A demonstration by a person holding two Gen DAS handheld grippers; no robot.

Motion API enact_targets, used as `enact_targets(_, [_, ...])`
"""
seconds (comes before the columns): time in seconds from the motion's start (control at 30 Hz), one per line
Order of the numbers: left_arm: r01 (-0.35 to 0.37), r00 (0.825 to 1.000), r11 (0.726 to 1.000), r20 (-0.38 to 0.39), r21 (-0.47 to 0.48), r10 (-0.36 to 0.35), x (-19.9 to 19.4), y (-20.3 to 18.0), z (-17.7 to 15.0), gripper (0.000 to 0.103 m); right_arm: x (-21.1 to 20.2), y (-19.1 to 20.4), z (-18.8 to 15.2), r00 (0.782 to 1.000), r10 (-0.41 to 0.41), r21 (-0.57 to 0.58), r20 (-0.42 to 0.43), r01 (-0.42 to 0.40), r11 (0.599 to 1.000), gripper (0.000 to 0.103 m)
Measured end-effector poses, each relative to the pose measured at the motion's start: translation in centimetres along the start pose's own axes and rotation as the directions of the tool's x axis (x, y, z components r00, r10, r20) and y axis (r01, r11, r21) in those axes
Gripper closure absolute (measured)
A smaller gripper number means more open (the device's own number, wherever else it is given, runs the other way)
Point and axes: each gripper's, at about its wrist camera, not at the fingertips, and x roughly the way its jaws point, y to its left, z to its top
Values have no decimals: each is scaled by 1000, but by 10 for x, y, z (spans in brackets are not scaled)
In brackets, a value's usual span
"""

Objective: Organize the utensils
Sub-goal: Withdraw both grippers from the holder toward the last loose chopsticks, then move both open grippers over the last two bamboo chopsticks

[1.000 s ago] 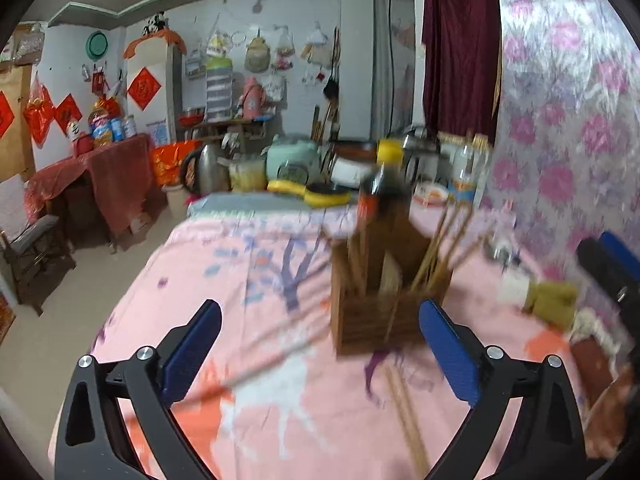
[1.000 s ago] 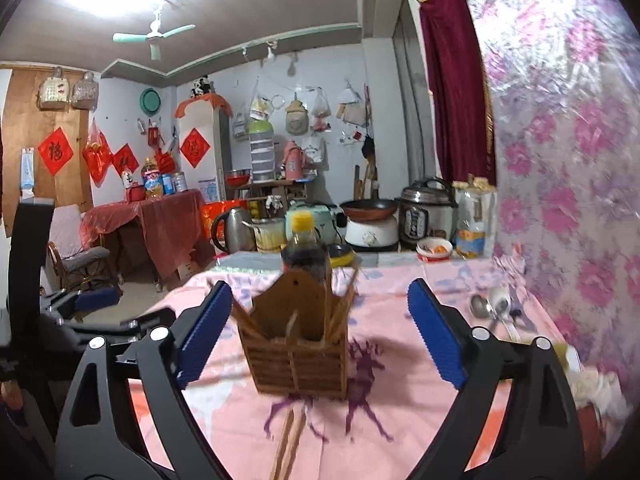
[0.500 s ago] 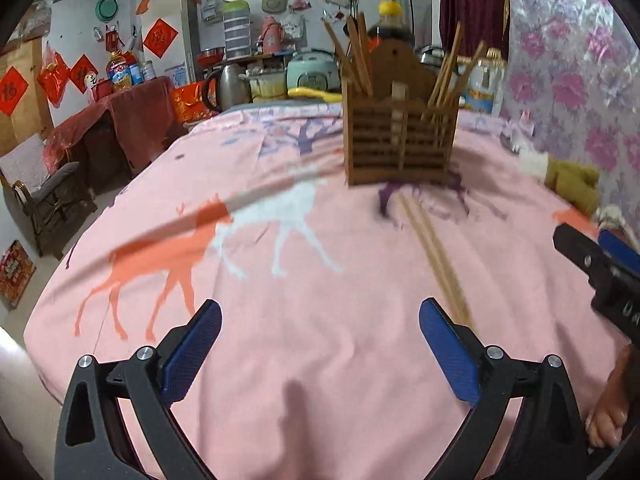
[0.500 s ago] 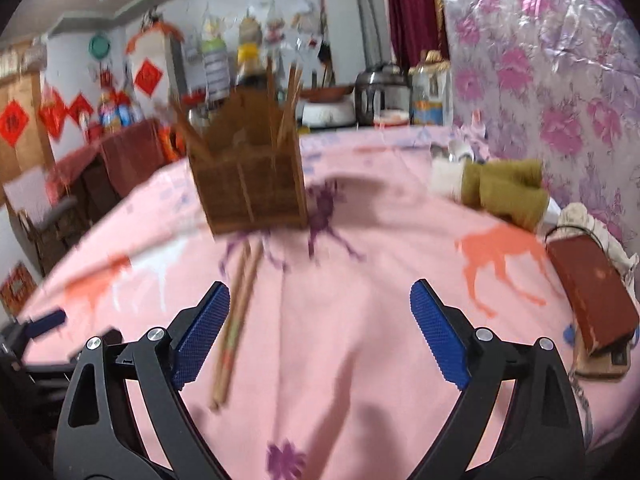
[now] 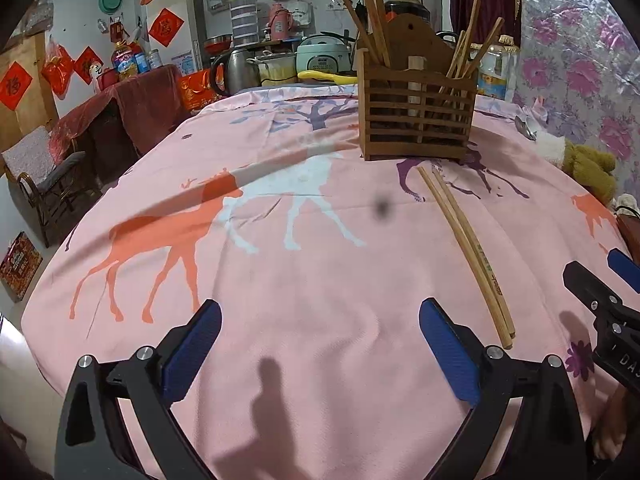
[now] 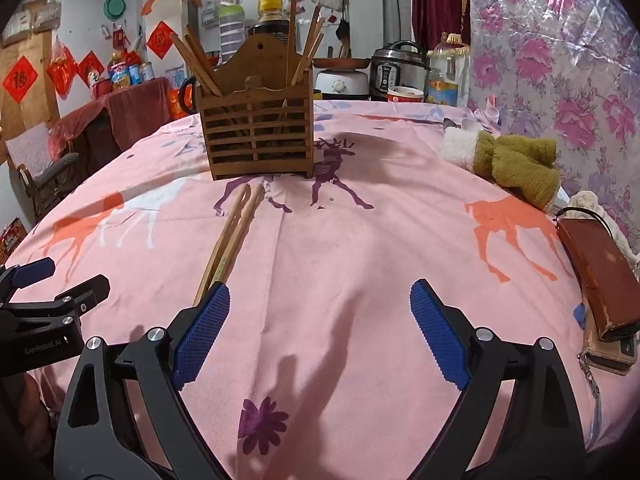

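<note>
A pink tablecloth [image 5: 304, 280] with deer prints covers the table. At 12 o'clock stands the wooden holder [image 6: 256, 136]; its slats half hide the chopsticks inside. The left gripper [image 5: 320, 344] and the right gripper [image 6: 320, 328] both have jaws wide, holding nothing. Two loose chopsticks [image 5: 464, 240] lie together at 1 o'clock of the left gripper; in the right wrist view the right gripper's left finger [image 6: 200, 332] hides their near ends.

A pink deer-print cloth [image 6: 360, 248] covers the tabletop. On it, at 12 o'clock, stands a slatted wooden holder [image 6: 256, 136]; two chopsticks [image 6: 230, 236] lie side by side just before it. At 3 o'clock lie gloves [image 6: 516, 164] and a brown wallet [image 6: 596, 272].
</note>
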Motion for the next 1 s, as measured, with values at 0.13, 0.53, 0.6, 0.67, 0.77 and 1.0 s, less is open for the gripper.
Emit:
enact_targets(0.13, [-6, 1000, 1000, 15, 18, 6, -3, -4, 0, 6, 1, -2, 0, 1000, 1, 15, -6, -1, 1000, 14])
enact_targets(0.53, [163, 987, 976, -33, 147, -160, -1, -35, -10, 6, 5, -25, 0, 999, -13, 106, -40, 17, 994, 14])
enact_targets(0.6, [191, 982, 963, -44, 192, -186, -1, -46, -14, 6, 5, -28, 0, 999, -11, 119, -40, 16, 993, 14])
enact_targets(0.67, [218, 976, 944, -64, 245, -209, 2, -59, -18, 6, 4, -30, 1, 999, -11, 128, -37, 15, 992, 14])
enact_targets(0.77, [208, 978, 936, -86, 284, -191, 11, -71, -21, 6, 4, -32, 1, 999, -9, 132, -36, 13, 991, 14])
enact_targets(1.0, [148, 987, 974, -94, 172, -133, 30, -42, -9, 6, 4, -31, 2, 999, -7, 126, -34, 11, 992, 14])
